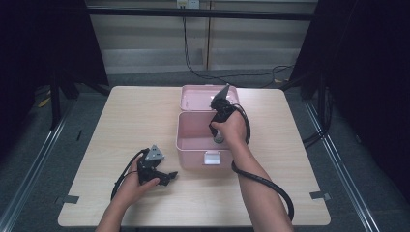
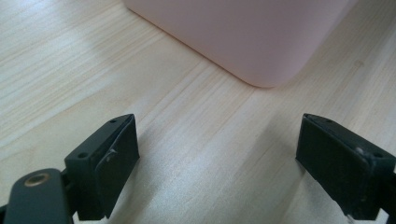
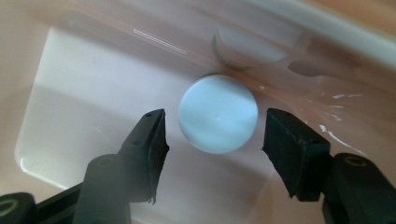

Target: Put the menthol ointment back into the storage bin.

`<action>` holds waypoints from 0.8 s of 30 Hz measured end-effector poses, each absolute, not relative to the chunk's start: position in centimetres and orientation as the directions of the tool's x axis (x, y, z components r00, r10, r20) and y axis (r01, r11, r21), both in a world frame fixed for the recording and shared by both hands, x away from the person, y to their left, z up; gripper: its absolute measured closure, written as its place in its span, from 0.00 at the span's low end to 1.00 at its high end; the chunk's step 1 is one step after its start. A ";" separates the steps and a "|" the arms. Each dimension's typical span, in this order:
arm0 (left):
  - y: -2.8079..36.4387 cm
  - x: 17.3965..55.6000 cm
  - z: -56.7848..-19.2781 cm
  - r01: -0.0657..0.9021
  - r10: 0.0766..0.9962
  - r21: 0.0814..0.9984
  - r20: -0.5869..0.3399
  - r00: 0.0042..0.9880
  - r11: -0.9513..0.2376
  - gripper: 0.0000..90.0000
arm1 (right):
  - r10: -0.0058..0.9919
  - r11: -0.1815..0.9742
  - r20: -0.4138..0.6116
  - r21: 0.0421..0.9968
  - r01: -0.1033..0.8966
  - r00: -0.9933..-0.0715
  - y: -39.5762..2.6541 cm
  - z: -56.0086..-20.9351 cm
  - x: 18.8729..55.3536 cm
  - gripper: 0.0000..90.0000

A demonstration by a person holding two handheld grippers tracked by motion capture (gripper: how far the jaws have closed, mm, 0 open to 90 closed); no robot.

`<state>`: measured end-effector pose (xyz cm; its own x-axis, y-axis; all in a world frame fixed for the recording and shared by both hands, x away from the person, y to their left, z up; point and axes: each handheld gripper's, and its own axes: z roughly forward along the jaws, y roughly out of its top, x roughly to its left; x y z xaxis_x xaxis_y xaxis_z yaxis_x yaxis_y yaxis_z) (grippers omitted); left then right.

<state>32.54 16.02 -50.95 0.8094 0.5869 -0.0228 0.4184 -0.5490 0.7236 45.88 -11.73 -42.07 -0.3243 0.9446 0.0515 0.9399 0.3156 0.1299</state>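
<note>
While no writing shows, the right claw (image 3: 215, 135) stands open around a white-capped bottle (image 3: 218, 113) inside the pink box (image 1: 186, 142).

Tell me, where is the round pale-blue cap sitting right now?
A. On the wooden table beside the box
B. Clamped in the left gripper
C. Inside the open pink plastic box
C: the round pale-blue cap stands on the floor of the open pink plastic box, between the right gripper's parted jaws, which are clear of it.

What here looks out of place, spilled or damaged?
Nothing stands out. The pink box sits square on the table with its lid back, and a pale round-topped item stands inside between the right gripper's open jaws, untouched. No spill shows.
</note>
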 end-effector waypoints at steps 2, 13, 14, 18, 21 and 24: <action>16.0 32.5 -50.9 0.418 0.587 0.724 -0.023 0.809 -0.549 0.14 | 0.946 0.311 0.058 0.129 0.942 -0.320 -11.8 -41.9 45.8 0.41; 16.0 32.5 -51.0 0.418 0.587 0.724 -0.023 0.810 -0.549 0.14 | 0.939 0.329 0.060 0.135 0.935 -0.339 -11.8 -41.0 45.5 0.35; 16.0 32.5 -51.0 0.418 0.587 0.724 -0.023 0.810 -0.549 0.14 | 0.938 0.332 0.062 0.129 0.935 -0.341 -11.8 -40.9 45.5 0.34; 16.0 32.5 -51.0 0.418 0.587 0.724 -0.023 0.809 -0.549 0.14 | 0.933 0.345 0.054 0.136 0.929 -0.355 -11.8 -40.5 45.3 0.32; 16.0 32.6 -50.9 0.418 0.585 0.724 -0.025 0.811 -0.549 0.14 | 0.931 0.349 0.058 0.141 0.926 -0.360 -11.9 -40.1 45.2 0.31; 16.0 32.6 -50.9 0.418 0.585 0.724 -0.025 0.811 -0.549 0.14 | 0.929 0.357 0.052 0.140 0.923 -0.367 -11.9 -39.8 45.2 0.29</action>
